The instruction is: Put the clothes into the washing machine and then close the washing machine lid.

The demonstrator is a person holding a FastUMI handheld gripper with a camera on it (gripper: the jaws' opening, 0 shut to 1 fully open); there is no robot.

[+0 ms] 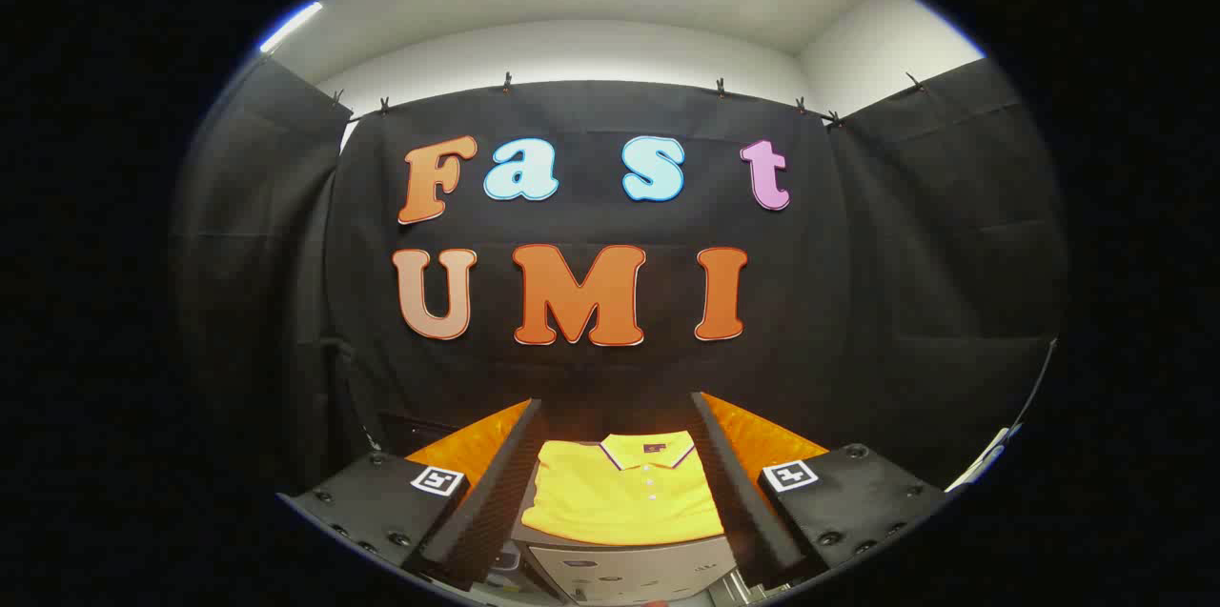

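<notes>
- Orange surface (762, 440) under everything, showing either side of the fingers, w/ booth wall behind.
- Washing machine (624, 574) low in gripper view, grey top face w/ markings, just below shirt.
- Yellow polo shirt (624, 497) folded flat on machine top, collar to far side, lying between the fingers.
- Gripper (620, 464) spread wide, fingers (496, 483) apart either side of shirt, not pinching anything.
</notes>
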